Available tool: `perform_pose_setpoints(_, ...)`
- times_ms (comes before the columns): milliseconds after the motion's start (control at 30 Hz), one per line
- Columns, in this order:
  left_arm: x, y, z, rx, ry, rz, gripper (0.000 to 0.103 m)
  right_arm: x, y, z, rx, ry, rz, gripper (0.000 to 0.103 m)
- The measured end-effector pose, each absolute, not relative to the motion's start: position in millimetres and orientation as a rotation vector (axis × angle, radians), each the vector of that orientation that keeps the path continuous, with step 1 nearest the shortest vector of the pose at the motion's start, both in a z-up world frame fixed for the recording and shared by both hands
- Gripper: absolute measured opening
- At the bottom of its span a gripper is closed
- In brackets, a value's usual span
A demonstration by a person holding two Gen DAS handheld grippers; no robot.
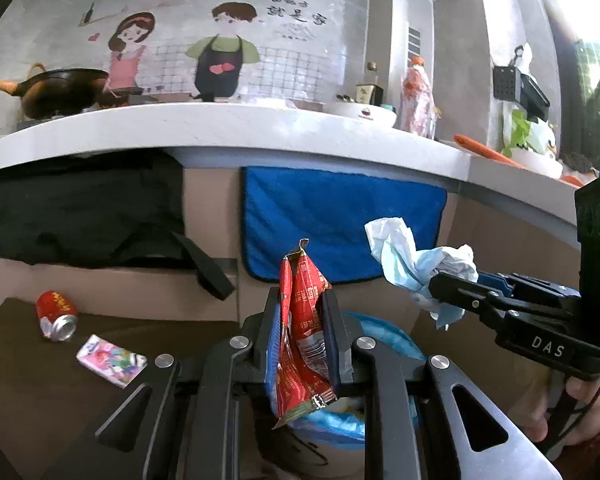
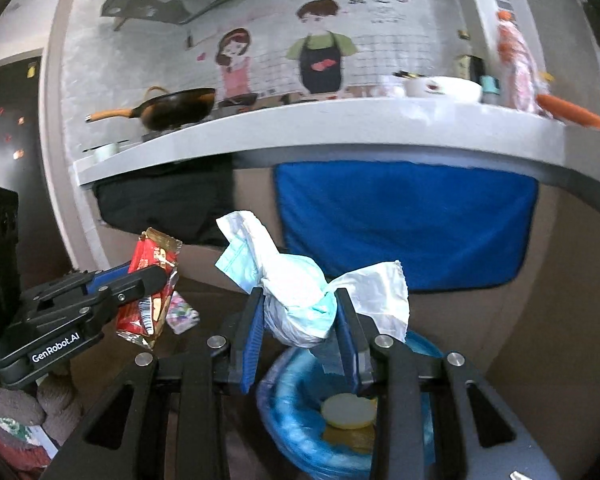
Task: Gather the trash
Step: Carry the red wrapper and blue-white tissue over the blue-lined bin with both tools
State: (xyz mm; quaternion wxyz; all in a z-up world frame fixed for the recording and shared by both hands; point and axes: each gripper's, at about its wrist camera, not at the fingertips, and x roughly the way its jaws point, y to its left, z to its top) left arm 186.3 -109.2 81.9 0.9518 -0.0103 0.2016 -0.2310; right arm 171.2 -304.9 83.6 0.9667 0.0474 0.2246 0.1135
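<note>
My left gripper (image 1: 302,300) is shut on a crumpled red snack wrapper (image 1: 304,332) and holds it above a bin with a blue liner (image 1: 396,340). My right gripper (image 2: 298,296) is shut on a crumpled white and pale blue tissue wad (image 2: 296,300), right above the same bin (image 2: 284,412). The bin holds a pale round lid (image 2: 348,410). The right gripper with the tissue (image 1: 404,264) shows at the right of the left wrist view. The left gripper with the wrapper (image 2: 152,284) shows at the left of the right wrist view.
A red soda can (image 1: 56,314) and a small colourful packet (image 1: 110,360) lie on the dark floor at the left. A blue towel (image 1: 336,224) and a black bag (image 1: 80,208) hang under the white counter edge (image 1: 260,128), which carries a wok (image 1: 60,88) and bowls.
</note>
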Motion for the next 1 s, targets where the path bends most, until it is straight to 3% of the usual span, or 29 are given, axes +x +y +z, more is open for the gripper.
perform_pose_setpoints(1000,250.3,-166.9,-13.9,-0.002,0.622,-0.544,0.020,227.5,-354.2,-9.8,0.227,0.616,0.160,0.031)
